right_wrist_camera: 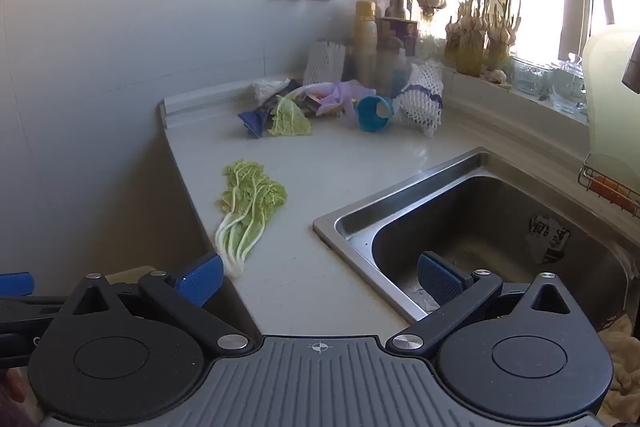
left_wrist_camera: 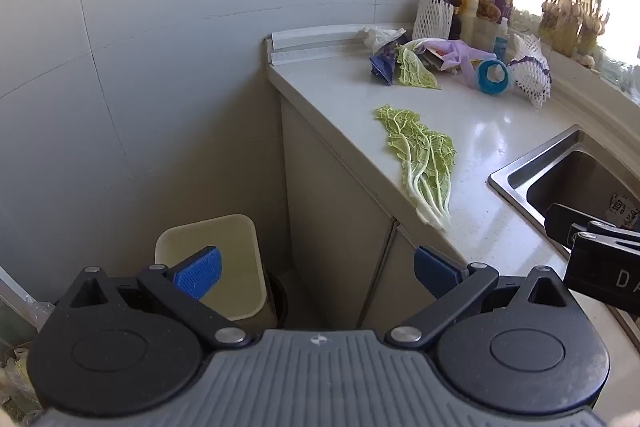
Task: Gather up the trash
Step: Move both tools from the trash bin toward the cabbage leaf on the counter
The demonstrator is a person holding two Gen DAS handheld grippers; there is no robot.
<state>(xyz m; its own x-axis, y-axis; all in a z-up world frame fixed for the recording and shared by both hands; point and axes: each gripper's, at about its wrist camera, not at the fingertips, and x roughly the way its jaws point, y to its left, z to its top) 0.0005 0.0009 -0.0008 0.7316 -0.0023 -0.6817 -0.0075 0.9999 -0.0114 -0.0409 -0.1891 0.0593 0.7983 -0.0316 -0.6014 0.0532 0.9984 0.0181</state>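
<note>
left tongs (left_wrist_camera: 318, 273) agape, right tongs (right_wrist_camera: 320, 277) agape

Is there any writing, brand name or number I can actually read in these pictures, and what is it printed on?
"DA": white letters on the right gripper's black body, cut off by the picture's edge.
Sticker inside the sink: dark characters, too blurred to read.
Purple box by the window: print too small to read.
Nothing else is legible.

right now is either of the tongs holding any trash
No. The left tongs and right tongs are both open and empty; the cabbage leaf lies untouched.
</note>
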